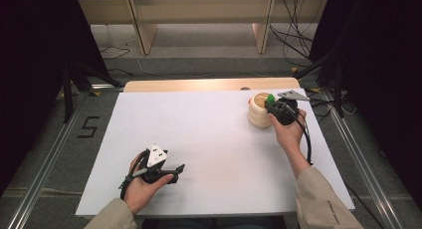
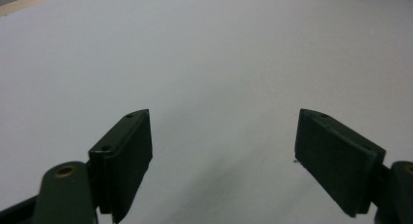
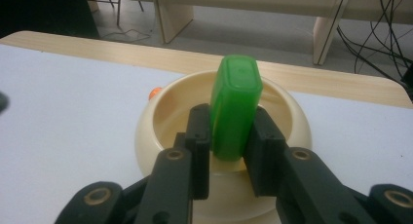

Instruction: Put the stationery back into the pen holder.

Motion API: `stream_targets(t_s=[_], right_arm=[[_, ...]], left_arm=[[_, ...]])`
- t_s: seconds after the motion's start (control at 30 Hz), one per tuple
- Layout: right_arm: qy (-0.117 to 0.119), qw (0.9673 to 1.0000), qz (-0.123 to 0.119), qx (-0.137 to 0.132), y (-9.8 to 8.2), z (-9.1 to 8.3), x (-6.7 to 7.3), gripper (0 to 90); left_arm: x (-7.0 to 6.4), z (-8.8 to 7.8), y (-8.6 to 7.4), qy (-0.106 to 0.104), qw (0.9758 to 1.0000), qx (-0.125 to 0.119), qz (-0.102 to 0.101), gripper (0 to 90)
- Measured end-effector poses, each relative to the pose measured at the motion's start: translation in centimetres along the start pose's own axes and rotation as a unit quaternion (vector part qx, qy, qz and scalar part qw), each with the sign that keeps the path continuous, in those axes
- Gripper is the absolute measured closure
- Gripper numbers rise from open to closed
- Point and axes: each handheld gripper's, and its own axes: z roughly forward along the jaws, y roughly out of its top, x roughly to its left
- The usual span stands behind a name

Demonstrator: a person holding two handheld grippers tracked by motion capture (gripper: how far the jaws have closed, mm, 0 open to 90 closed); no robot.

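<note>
My matt black plastic right gripper [image 3: 233, 151] pinches a glossy, smooth green plastic block [image 3: 234, 107] above the smooth cream stacked bowl [image 3: 146, 131], which sits on the matt white paper-like table cover [image 1: 209, 134].

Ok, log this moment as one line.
right gripper: shut on green block, above cream bowl | left gripper: open, holding nothing, over white table

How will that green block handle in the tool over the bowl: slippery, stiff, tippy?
Probably stiff: the green block keeps its shape between the right tool pads. Its glossy, rounded faces may be slippery, and it is clamped only at its lower end. Dropped into the cream bowl, it would likely topple, being tall and narrow.
</note>
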Motion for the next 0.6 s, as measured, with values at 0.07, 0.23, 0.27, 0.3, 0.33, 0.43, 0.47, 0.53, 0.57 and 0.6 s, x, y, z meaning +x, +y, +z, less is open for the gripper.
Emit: stream_targets(t_s=[0.07, 0.23, 0.27, 0.3, 0.33, 0.43, 0.47, 0.53, 0.57, 0.6], right_arm=[[0.001, 1.0000, -0.003, 0.001, 0.00, 0.03, 0.03, 74.0], [-0.001, 1.0000, -0.006, 0.002, 0.01, 0.03, 0.08, 73.9], [-0.001, 1.0000, -0.007, 0.003, 0.01, 0.02, 0.09, 73.8], [-0.001, 1.0000, -0.008, 0.003, 0.02, 0.00, 0.12, 73.5], [-0.001, 1.0000, -0.008, 0.003, 0.02, 0.00, 0.12, 73.5], [-0.005, 0.9999, -0.012, 0.003, 0.07, -0.15, 0.21, 68.5], [-0.005, 0.9999, -0.014, 0.003, 0.10, -0.24, 0.24, 64.7], [-0.013, 0.9998, -0.017, 0.002, 0.20, -0.48, 0.36, 52.8], [-0.017, 0.9997, -0.018, 0.002, 0.30, -0.63, 0.43, 47.5], [-0.021, 0.9996, -0.017, 0.000, 0.38, -0.81, 0.47, 43.8]], left_arm=[[-0.01, 0.02, -0.01, 0.000, 1.0000, 0.000, 0.000, 21.3], [-0.02, 0.04, -0.04, 0.000, 1.0000, 0.000, -0.001, 21.3], [-0.02, 0.04, -0.05, -0.001, 1.0000, 0.001, -0.001, 21.3], [-0.02, 0.05, -0.06, -0.001, 1.0000, 0.001, -0.002, 21.2], [-0.03, 0.05, -0.06, -0.001, 1.0000, 0.000, -0.002, 21.2], [-0.02, 0.04, -0.06, -0.001, 1.0000, 0.001, -0.002, 21.3], [-0.01, 0.04, -0.06, -0.001, 1.0000, 0.001, -0.002, 21.3], [0.00, 0.01, -0.07, -0.001, 1.0000, 0.002, -0.001, 21.2], [0.00, 0.01, -0.08, -0.001, 1.0000, 0.002, -0.001, 21.3], [0.01, 0.00, -0.09, -0.001, 1.0000, 0.002, -0.001, 21.2]])
